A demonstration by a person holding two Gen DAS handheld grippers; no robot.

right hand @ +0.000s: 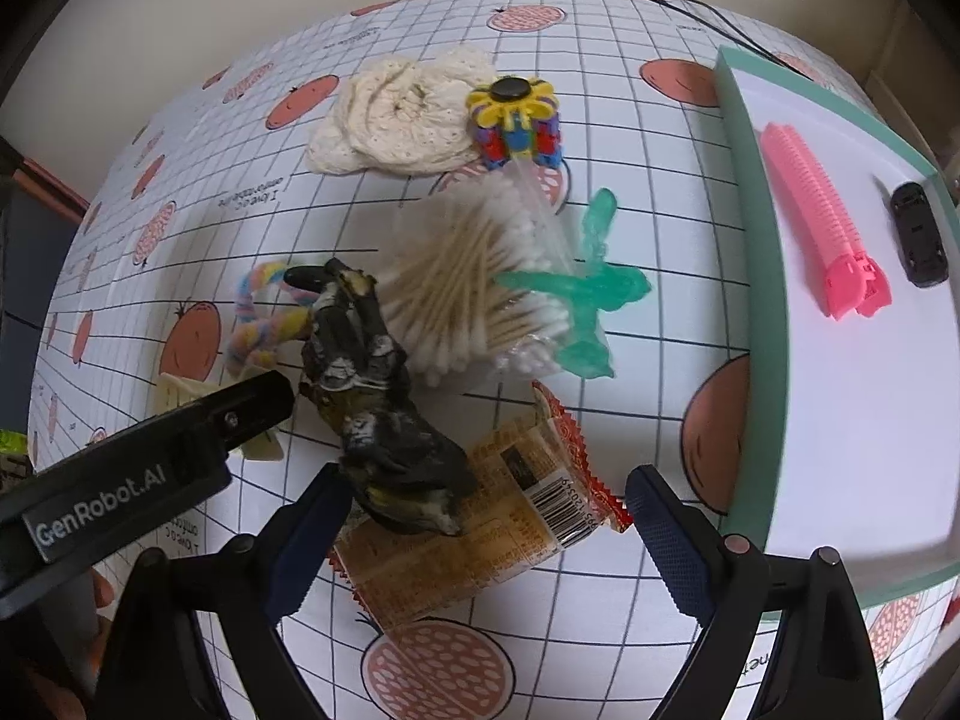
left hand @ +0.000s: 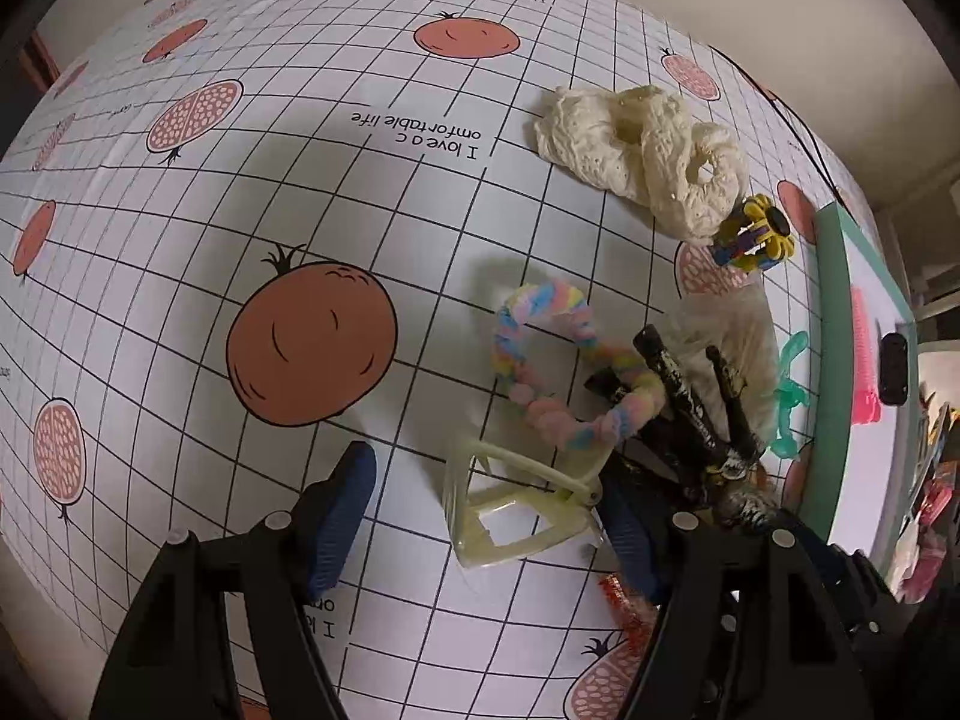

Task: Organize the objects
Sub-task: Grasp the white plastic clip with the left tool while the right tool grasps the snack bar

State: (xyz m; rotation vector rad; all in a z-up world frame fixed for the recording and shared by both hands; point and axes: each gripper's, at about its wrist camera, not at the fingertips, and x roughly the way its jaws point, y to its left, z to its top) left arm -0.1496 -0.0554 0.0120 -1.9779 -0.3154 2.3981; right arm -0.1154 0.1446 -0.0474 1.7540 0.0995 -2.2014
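My left gripper spreads around the pale clip; my right gripper gapes over the snack packet, ready to sort

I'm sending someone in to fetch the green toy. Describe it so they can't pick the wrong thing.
Find the white tray with the mint-green rim on the gridded tablecloth. Just beside that rim lies a clear bag of cotton swabs, and the green toy rests on the bag's tray-side edge. It is the only translucent teal piece, a jelly-like figure with splayed limbs.
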